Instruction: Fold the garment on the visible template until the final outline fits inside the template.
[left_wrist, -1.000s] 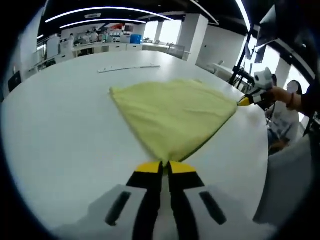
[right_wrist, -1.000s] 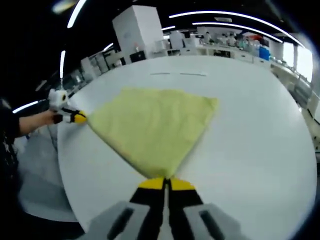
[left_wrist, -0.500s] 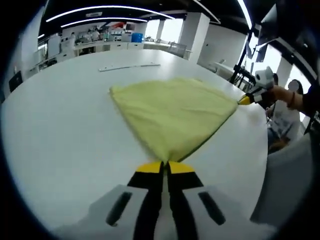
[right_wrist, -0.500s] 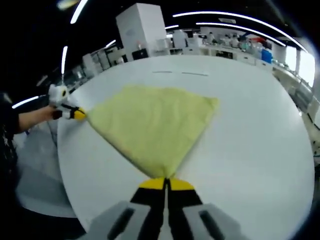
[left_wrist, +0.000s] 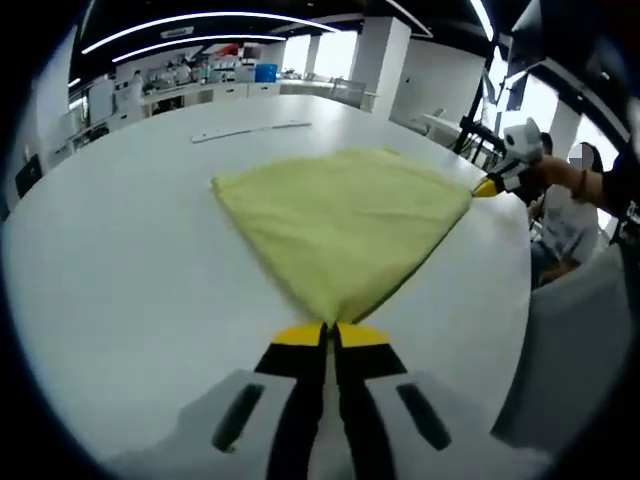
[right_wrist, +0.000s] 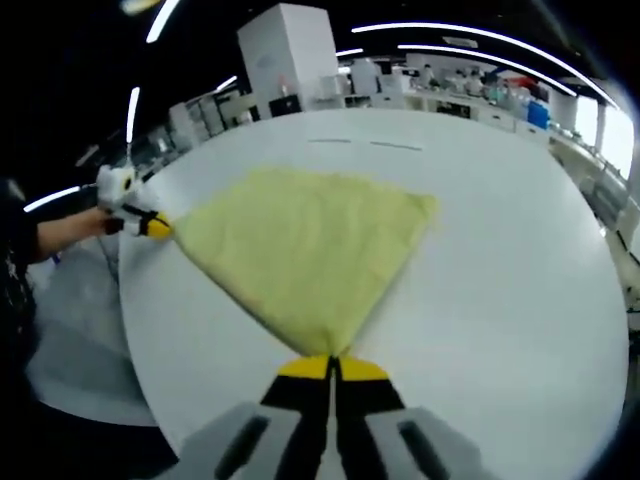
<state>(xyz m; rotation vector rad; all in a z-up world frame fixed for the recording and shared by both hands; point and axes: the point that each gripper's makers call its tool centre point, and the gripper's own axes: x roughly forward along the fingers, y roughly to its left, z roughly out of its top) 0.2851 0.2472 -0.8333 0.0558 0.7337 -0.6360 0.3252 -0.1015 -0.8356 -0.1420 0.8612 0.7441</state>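
Observation:
A pale yellow garment (left_wrist: 345, 220) lies spread on the white table (left_wrist: 120, 260), pulled taut between two corners. In the left gripper view my left gripper (left_wrist: 330, 328) is shut on the garment's near corner, and the right gripper (left_wrist: 490, 186) pinches the far right corner, held by a person's hand. The right gripper view has the same garment (right_wrist: 305, 250) fanning out from my right gripper (right_wrist: 332, 360), which is shut on its near corner. The left gripper (right_wrist: 152, 226) grips the far left corner there. Thin template lines (left_wrist: 250, 130) mark the table beyond the cloth.
The table edge (left_wrist: 520, 300) runs close on the right in the left gripper view, with a seated person (left_wrist: 565, 235) past it. Lab benches and a blue bin (left_wrist: 265, 72) stand at the back. The table edge (right_wrist: 130, 310) drops off at the left in the right gripper view.
Both views have shifted slightly with the hands; the garment stays stretched between the two shut grippers, with no visible fold made.

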